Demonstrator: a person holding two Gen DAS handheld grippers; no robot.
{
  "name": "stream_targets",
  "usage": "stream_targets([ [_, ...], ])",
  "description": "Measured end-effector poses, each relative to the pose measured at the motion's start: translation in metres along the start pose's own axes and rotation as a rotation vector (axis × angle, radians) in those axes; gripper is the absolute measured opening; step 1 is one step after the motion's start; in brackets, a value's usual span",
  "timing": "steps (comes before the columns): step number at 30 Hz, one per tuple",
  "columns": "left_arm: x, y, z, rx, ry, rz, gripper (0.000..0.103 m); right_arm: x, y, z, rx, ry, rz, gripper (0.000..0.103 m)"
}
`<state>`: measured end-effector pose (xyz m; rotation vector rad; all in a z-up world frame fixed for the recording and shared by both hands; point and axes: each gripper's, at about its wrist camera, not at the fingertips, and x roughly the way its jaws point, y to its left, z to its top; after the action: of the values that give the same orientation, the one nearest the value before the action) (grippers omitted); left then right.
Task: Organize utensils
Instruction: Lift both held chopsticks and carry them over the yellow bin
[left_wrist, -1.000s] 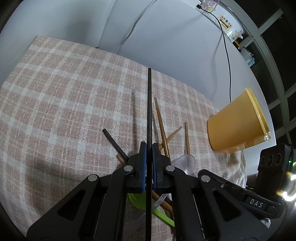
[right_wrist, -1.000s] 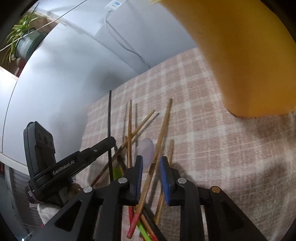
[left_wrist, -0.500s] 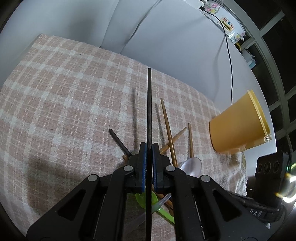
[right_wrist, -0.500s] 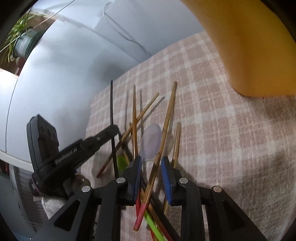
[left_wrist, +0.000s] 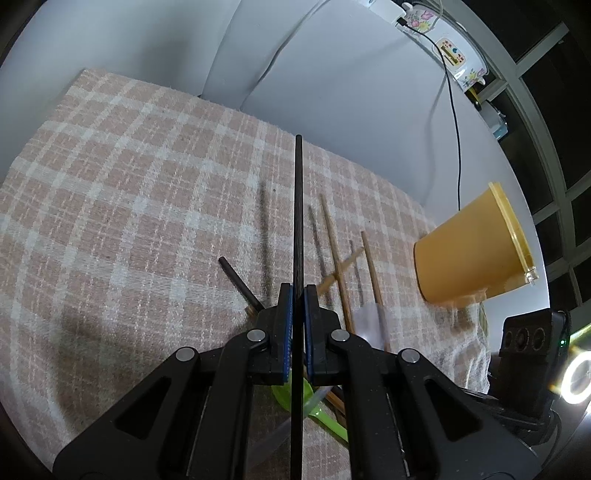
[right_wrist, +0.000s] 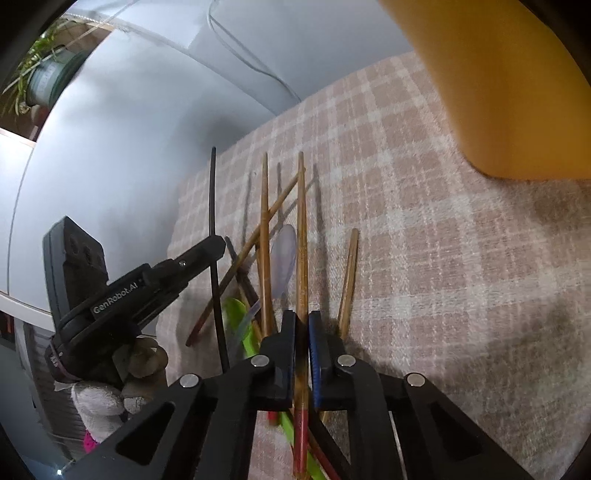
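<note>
Desk (left_wrist: 332, 103): pale grey, smooth, partly covered by a woven pink-and-white checked cloth (left_wrist: 129, 184).
Left hand-held gripper (left_wrist: 297, 295): jaws fully closed on a thin black chopstick (left_wrist: 298, 206), rigid and straight.
Right hand-held gripper (right_wrist: 302, 325): jaws closing, clamped on a wooden chopstick (right_wrist: 302, 236) with a red end.
Loose wooden chopsticks, clear spoon (right_wrist: 284, 254), green plastic spoon (right_wrist: 240, 325): piled on the cloth, near the yellow plastic cup (left_wrist: 469, 254), tapered.
</note>
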<state>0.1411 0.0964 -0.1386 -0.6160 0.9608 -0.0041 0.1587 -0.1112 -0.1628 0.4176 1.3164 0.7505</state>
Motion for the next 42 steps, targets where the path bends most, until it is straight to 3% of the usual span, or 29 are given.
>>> stream_targets([
  [12,-0.042,-0.021,-0.006,0.047,-0.082,-0.056,0.003,-0.070,0.010,-0.011,-0.108,-0.155,0.014,0.005],
  [26,-0.087,-0.103,0.018,0.156,-0.217,-0.200,0.003,-0.162,0.029,-0.009,-0.249,-0.402,0.005,0.005],
  [32,-0.081,-0.144,0.036,0.179,-0.246,-0.248,0.003,-0.193,0.023,0.014,-0.257,-0.503,-0.040,0.005],
  [42,-0.053,-0.212,0.071,0.219,-0.295,-0.234,0.003,-0.212,0.014,0.068,-0.262,-0.607,-0.124,0.005],
])
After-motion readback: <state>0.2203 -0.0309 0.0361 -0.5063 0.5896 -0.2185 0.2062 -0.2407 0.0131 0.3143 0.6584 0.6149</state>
